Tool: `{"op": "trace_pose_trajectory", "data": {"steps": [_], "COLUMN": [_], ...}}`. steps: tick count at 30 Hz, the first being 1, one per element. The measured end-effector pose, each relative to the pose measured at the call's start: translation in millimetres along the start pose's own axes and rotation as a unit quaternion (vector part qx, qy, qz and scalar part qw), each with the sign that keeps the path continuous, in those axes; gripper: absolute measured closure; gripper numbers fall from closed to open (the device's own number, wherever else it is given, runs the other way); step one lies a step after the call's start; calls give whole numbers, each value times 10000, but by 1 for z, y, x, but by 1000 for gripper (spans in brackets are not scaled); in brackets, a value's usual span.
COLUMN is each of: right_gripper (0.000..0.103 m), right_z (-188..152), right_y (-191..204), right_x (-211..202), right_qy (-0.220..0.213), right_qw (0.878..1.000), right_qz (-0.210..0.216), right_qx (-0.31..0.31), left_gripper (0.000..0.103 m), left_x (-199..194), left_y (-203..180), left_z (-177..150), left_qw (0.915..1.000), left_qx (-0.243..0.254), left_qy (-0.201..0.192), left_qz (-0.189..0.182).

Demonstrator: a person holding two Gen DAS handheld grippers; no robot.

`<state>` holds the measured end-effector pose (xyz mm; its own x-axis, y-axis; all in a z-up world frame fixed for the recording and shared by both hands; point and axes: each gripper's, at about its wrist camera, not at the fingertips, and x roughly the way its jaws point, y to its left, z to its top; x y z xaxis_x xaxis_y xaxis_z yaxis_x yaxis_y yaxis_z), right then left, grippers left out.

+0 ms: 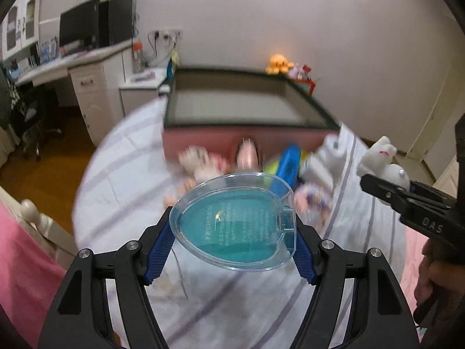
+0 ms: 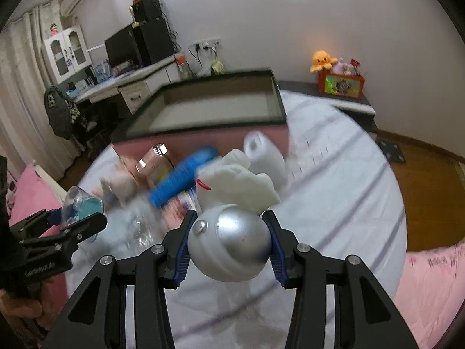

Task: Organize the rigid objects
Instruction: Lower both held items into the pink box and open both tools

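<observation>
My left gripper (image 1: 234,226) is shut on a clear plastic case with a teal insert (image 1: 235,221), held up above the bed. My right gripper (image 2: 229,229) is shut on a silver ball-bodied toy with a white figure on top (image 2: 229,232), also lifted off the sheet. Each gripper shows in the other's view: the right gripper with the toy (image 1: 386,157) at the right edge, the left gripper with the case (image 2: 81,206) at the left edge. A pink storage box with a dark rim (image 1: 247,113) (image 2: 203,110) stands open beyond the pile.
On the white striped sheet (image 2: 334,174) lie a blue tube (image 2: 183,177), a white bottle (image 2: 261,154), a pink shiny bottle (image 1: 247,154) and blurred small items. A desk with a monitor (image 1: 84,26) stands at left, wooden floor (image 2: 430,189) around the bed.
</observation>
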<state>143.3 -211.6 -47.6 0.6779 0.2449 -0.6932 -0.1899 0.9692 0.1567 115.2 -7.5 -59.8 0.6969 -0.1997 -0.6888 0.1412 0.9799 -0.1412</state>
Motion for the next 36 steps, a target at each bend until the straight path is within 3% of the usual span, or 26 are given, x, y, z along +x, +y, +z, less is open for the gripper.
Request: {"op": "trace_pose_trajectory", "data": {"steps": [7, 14, 21, 28, 30, 32, 34, 36], "right_gripper": [56, 56, 56, 56, 56, 51, 19, 14], "right_z": [64, 111, 121, 121, 121, 120, 118, 120], "right_y": [22, 16, 6, 2, 1, -1, -1, -2], "right_x": [11, 59, 108, 130, 133, 133, 129, 125], "right_qy": [-367, -320, 75, 309, 360, 362, 286, 226], "right_qw": [9987, 9992, 9997, 9992, 9990, 9989, 9991, 9992], "right_qz": [133, 29, -113, -174, -175, -183, -220, -265], "right_qx": [-317, -231, -189, -207, -220, -214, -205, -220], "left_gripper": [30, 30, 30, 30, 22, 8, 0, 0], "left_x": [9, 60, 107, 136, 139, 137, 131, 124], "left_y": [11, 17, 18, 22, 22, 22, 22, 23], "left_z": [66, 112, 135, 137, 138, 138, 138, 137], "left_qw": [9989, 9988, 9993, 9992, 9990, 9988, 9983, 9978], "left_qx": [45, -5, -73, -118, -135, -142, -143, -117], "left_qy": [-442, -426, -234, 34, 64, 21, -89, -150], "left_qz": [177, 235, 286, 389, 418, 469, 552, 629]}}
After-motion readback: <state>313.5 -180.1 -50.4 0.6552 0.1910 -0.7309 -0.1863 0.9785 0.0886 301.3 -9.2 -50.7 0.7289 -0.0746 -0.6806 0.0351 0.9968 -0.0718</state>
